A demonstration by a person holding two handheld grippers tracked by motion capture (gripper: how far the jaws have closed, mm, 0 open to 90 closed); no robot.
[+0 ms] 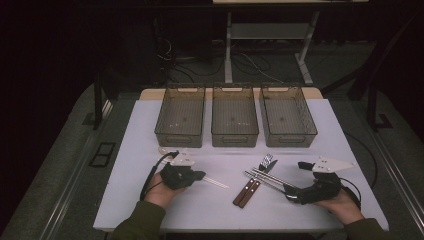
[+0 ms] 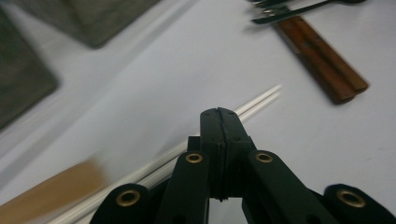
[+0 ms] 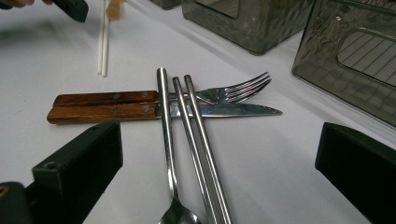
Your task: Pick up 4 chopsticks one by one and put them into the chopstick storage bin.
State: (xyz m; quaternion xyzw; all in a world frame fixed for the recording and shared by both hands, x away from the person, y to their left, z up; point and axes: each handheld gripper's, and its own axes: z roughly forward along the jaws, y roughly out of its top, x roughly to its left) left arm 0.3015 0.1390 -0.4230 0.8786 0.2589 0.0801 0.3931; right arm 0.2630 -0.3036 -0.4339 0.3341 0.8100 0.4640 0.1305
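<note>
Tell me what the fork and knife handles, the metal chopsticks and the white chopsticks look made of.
Fork and knife handles: likely brown varnished wood, with visible grain and rivets. Metal chopsticks: probably polished steel, mirror-bright. White chopsticks: matte white, perhaps plastic; unclear.

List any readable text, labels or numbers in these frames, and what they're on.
None readable.
Right bin: raised marking on its wall, too blurred to read.
Black-and-white patterned tag by the cutlery: a pattern, too small to tell any text.
Knife, fork, chopsticks, grippers: no markings seen.
</note>
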